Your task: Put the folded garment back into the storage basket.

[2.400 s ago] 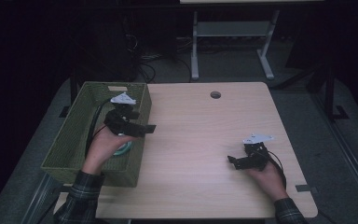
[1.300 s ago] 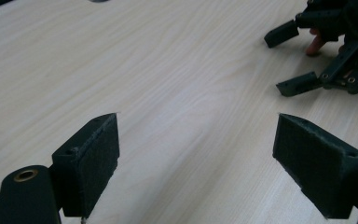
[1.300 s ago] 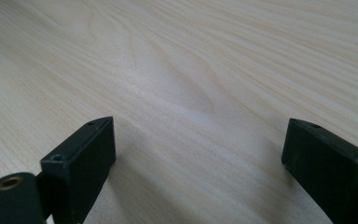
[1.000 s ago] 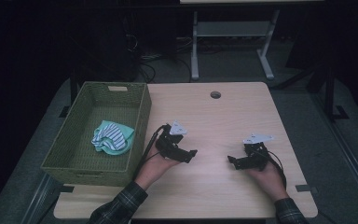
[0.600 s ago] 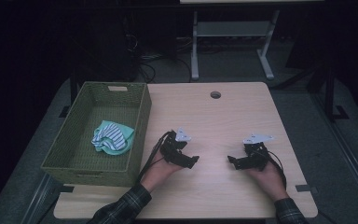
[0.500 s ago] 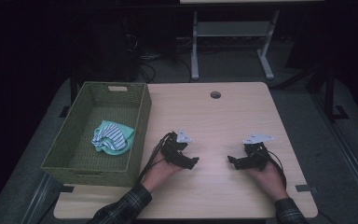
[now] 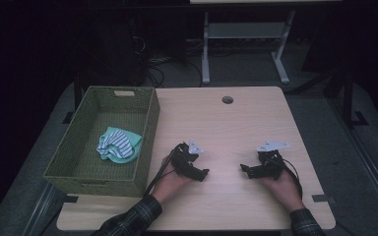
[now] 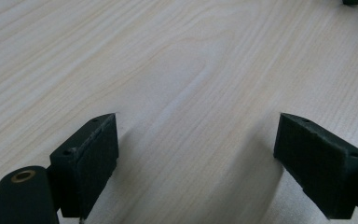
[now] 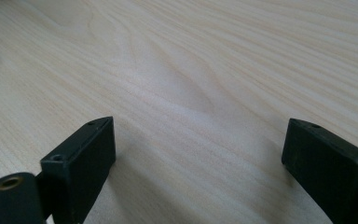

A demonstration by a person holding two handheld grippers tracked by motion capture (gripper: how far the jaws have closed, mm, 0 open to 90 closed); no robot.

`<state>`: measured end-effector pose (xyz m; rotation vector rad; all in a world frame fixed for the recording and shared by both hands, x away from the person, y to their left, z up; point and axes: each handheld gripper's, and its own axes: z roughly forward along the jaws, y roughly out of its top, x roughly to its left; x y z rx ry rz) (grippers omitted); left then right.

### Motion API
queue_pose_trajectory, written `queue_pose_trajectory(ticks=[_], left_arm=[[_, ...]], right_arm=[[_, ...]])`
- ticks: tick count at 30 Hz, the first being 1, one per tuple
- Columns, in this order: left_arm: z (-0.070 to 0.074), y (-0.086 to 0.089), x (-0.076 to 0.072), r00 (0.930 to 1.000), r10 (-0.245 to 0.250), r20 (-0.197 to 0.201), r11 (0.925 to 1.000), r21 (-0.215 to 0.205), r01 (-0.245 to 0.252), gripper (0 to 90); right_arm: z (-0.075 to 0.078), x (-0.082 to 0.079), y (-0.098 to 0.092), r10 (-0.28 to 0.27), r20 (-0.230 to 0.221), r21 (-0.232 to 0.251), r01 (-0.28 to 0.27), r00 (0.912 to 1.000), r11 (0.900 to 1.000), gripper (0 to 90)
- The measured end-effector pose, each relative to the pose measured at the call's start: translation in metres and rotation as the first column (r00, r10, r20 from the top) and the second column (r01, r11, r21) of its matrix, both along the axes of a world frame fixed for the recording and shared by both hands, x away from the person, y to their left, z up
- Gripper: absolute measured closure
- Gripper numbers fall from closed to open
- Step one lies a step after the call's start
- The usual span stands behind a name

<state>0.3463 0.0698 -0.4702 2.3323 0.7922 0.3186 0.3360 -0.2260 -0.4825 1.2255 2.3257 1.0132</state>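
Note:
A green woven basket [image 7: 147, 129] stands at the table's left edge, and a bundle of teal and striped cloth [image 7: 118, 144] lies inside it. My left gripper [image 7: 203, 173] rests on the wooden table [image 7: 226, 128] just right of the basket, open, with bare wood between its jaws [image 8: 196, 154]. My right gripper [image 7: 244, 169] rests on the table toward the front right, pointing left at the other gripper. It is open too, and its own view has plain wood between the fingers [image 9: 198, 163].
A round cable hole [image 7: 227, 100] sits near the table's far edge. Beyond the table are a white stand [image 7: 246, 39] and cables on a dark floor. Bare wood lies between the two grippers and behind them.
My left gripper came out of the basket, leaving the cloth there, and moved right and down onto the table. Over the last half second it hardly moved. The right gripper stayed put.

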Motion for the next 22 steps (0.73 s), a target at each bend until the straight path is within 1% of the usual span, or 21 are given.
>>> queue_pose_trajectory(ticks=[1,2,3,9,22], left_arm=[[-0.0005,0.0007,-0.0001,1.0,-0.001,0.005,1.0,-0.004,0.001,13.0],[-0.0031,0.0027,-0.0008,1.0,0.003,0.003,0.9994,-0.034,-0.003,12.6],[-0.0041,0.0039,-0.0011,0.9999,-0.004,0.016,0.9991,-0.042,0.005,12.5],[-0.0088,0.0084,-0.0034,0.9989,-0.015,0.045,0.9962,-0.086,0.018,12.4],[-0.0087,0.0085,-0.0035,0.9989,-0.013,0.045,0.9961,-0.086,0.017,12.5]], right_arm=[[0.0,0.0001,-0.0002,0.001,0.001,-0.002,-0.001,1.0,1.0,9.1],[0.0,0.0,0.0,0.0,0.0,0.0,0.0,1.0,1.0,9.1],[0.0,0.0,0.0,0.0,0.0,0.0,0.0,1.0,1.0,9.1],[0.0,0.0,0.0,0.0,0.001,0.0,0.0,1.0,1.0,9.1],[0.0,0.0,0.0,0.0,0.0,0.0,0.0,1.0,1.0,9.1]])
